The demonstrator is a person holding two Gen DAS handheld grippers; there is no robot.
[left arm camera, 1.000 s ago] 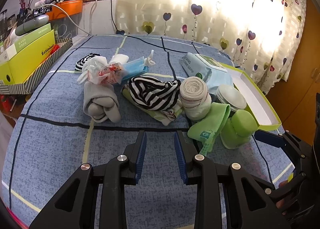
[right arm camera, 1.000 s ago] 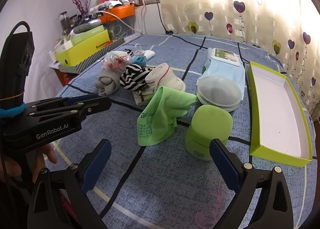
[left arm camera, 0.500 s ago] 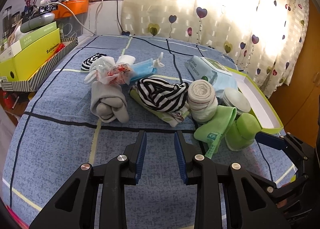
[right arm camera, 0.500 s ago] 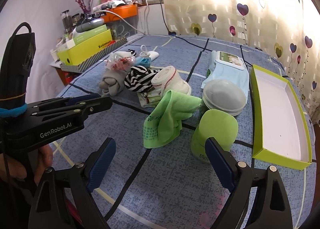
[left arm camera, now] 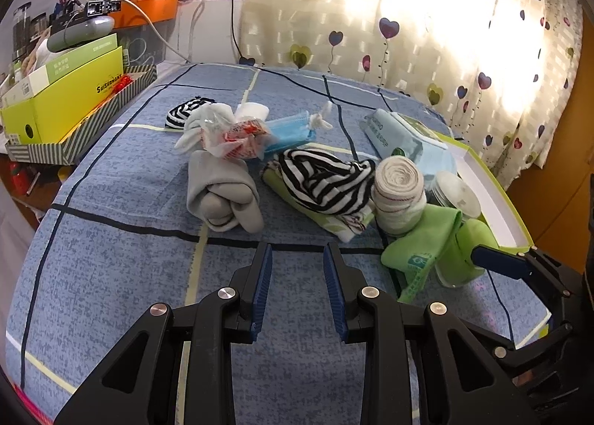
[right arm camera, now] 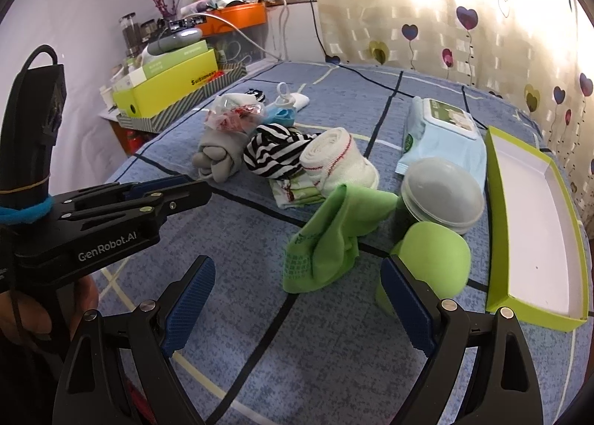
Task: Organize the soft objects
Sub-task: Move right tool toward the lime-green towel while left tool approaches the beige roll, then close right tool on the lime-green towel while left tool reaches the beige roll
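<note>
Soft items lie in a pile on the blue bed: a grey sock bundle (left arm camera: 222,194) (right arm camera: 215,153), a black-and-white striped cloth (left arm camera: 323,179) (right arm camera: 274,153), a rolled white towel (left arm camera: 399,191) (right arm camera: 334,161) and a green cloth (left arm camera: 419,250) (right arm camera: 334,235). My left gripper (left arm camera: 297,291) is open a little and empty, just short of the pile. My right gripper (right arm camera: 297,302) is wide open and empty, close to the green cloth; its right finger is beside a green lidded jar (right arm camera: 430,258).
An open green-edged white box (right arm camera: 534,224) lies on the right. A wipes pack (right arm camera: 445,131), a clear lidded tub (right arm camera: 441,194), a blue mask (left arm camera: 289,127) and a plastic bag (left arm camera: 230,135) lie around the pile. Yellow boxes (left arm camera: 63,98) stand at the left bedside.
Both grippers have moved forward toward the pile. The right gripper has closed in on the green cloth and jar. Jaw openings are unchanged.
</note>
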